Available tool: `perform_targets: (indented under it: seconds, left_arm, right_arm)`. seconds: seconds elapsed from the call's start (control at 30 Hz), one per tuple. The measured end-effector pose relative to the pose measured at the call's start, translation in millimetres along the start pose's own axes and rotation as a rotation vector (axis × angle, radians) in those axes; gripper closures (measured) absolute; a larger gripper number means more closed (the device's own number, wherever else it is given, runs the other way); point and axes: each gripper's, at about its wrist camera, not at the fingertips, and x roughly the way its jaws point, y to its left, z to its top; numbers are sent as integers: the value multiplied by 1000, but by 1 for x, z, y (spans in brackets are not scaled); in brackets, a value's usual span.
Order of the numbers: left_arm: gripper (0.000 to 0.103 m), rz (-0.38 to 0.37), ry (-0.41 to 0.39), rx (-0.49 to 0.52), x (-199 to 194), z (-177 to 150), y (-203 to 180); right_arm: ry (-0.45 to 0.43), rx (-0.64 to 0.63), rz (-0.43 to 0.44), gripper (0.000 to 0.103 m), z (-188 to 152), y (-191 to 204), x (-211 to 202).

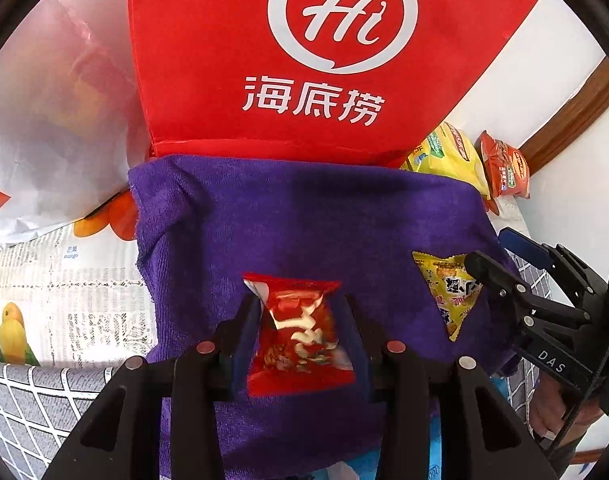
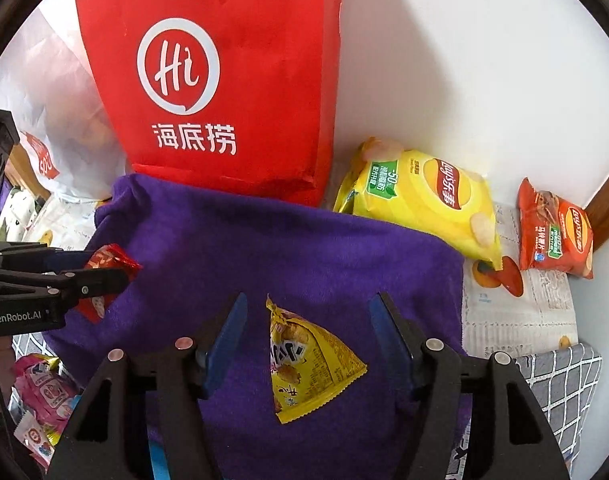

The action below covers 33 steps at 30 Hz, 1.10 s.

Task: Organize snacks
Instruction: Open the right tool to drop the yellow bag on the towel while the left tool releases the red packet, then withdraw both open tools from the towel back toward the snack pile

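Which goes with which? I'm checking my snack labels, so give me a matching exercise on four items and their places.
Things:
1. red snack packet
2. yellow triangular packet
3. yellow Lay's bag
4. orange Lay's bag

Places:
A. far right, by the wooden trim
B. between the left tool's fingers
C. beside the red bag
D. on the purple towel, between the right tool's open fingers

Pairs: 1-B, 2-D, 3-C, 4-A

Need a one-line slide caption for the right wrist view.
Right gripper open around a yellow triangular snack packet lying on the purple towel.
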Motion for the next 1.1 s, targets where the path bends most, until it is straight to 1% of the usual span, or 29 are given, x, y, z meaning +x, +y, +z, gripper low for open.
perform_targets:
  seconds: [0.03,0.07,0.13,0.43,0.6,0.67,0.83,1.1]
  left_arm:
    - [58,-7,-1,1,-1,0,1]
    - [52,-12,-3,1,-2,0,0]
    - [47,-10,-14,3,-5,1,0]
    - [45,-18,-48,-8,-20,2,2]
    - [44,-29,-68,-11,-33,3,4]
    - [44,-30,-75,-5,-38,3,1]
    - [44,-30,-90,21,-52,0,-6]
    - [44,-42,-148,51,-86,-7,-20]
  right_arm:
    - [-3,3,-1,39,0,0,0]
    - [-7,7,-3,39,0,0,-1]
    - [-14,13,-3,39,0,1,-4]
    - [-46,75,8,39,4,-7,-19]
    - [-79,96,-6,39,7,-5,-34]
    - [-96,100,1,39,6,-3,-41]
    - [-100,94,9,39,-7,5,-54]
    - [-115,113,-41,39,-45,1,-86]
